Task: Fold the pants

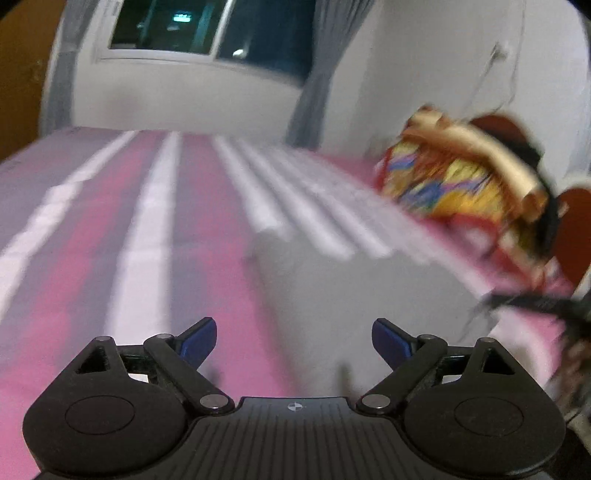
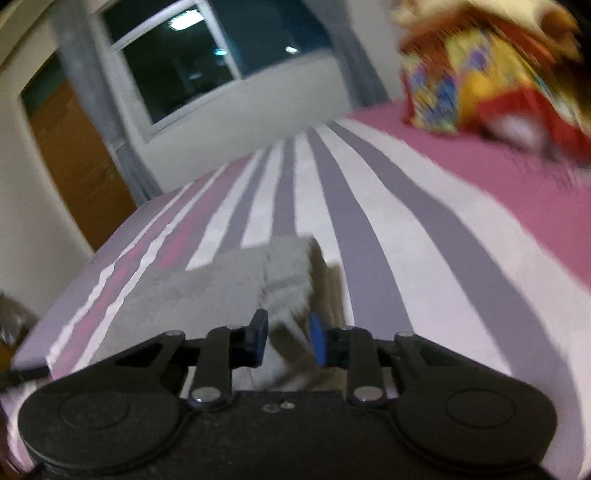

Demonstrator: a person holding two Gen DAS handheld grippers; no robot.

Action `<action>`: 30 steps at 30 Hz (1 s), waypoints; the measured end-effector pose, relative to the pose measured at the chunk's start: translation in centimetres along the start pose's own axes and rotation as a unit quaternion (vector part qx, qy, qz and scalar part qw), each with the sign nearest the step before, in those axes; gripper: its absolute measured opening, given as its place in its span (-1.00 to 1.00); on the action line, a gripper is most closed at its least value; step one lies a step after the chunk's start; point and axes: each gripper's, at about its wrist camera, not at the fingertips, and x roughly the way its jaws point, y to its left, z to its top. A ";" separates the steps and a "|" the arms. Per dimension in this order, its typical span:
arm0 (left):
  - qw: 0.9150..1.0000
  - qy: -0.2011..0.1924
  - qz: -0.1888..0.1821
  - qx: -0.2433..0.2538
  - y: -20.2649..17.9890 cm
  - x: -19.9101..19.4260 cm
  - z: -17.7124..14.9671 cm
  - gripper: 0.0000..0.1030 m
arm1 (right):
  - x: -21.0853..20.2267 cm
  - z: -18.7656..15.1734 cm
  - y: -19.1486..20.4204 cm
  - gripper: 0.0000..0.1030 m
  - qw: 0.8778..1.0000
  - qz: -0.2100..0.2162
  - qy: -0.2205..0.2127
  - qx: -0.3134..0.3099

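Light grey pants point(image 1: 354, 295) lie on a striped pink, grey and white bedsheet point(image 1: 110, 221). My left gripper point(image 1: 293, 341) is open and empty, hovering just above the near part of the pants. In the right wrist view the pants point(image 2: 229, 280) show a folded end with a cuff. My right gripper point(image 2: 288, 341) is partly closed, with a raised fold of the grey cloth between its blue pads point(image 2: 317, 341). Both views are motion-blurred.
A colourful yellow, blue and red cloth bundle point(image 1: 454, 177) sits on the bed at the right, also seen in the right wrist view point(image 2: 480, 74). A window point(image 1: 207, 29) and grey curtains are behind the bed. A wooden door point(image 2: 74, 166) stands at the left.
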 end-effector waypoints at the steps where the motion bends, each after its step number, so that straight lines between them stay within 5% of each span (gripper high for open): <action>1: 1.000 0.002 -0.014 -0.005 -0.7 1.3 0.5 0.76 | 0.4 0.4 0.8 -0.57 1.000 0.001 -0.003 -0.020; 4: 0.999 0.024 -0.030 0.003 -2.7 5.9 0.6 0.75 | 2.9 0.7 2.8 -0.52 0.996 -0.009 0.005 -0.094; 8: 0.994 0.111 0.005 0.015 -3.1 11.4 -1.1 0.75 | 7.2 -0.2 1.5 -0.44 0.984 -0.060 0.095 -0.137; 15: 0.998 0.050 -0.035 -0.017 -3.1 10.3 3.5 0.75 | 6.2 4.3 2.4 -0.49 0.988 -0.030 0.039 -0.149; 19: 0.997 0.065 -0.047 0.010 -3.9 13.9 5.3 0.75 | 9.2 5.8 3.0 -0.51 0.985 -0.026 0.061 -0.157; 23: 0.988 0.149 -0.013 0.039 -3.1 19.7 3.5 0.75 | 12.7 3.6 2.0 -0.41 0.978 -0.046 0.124 -0.159; 28: 0.994 0.088 0.005 0.060 -4.3 16.4 4.2 0.76 | 9.2 4.6 2.3 -0.36 0.987 -0.027 0.076 -0.142; 30: 0.993 0.098 0.027 0.065 -3.9 16.3 3.5 0.76 | 8.5 4.4 2.3 -0.26 0.988 -0.026 0.072 -0.135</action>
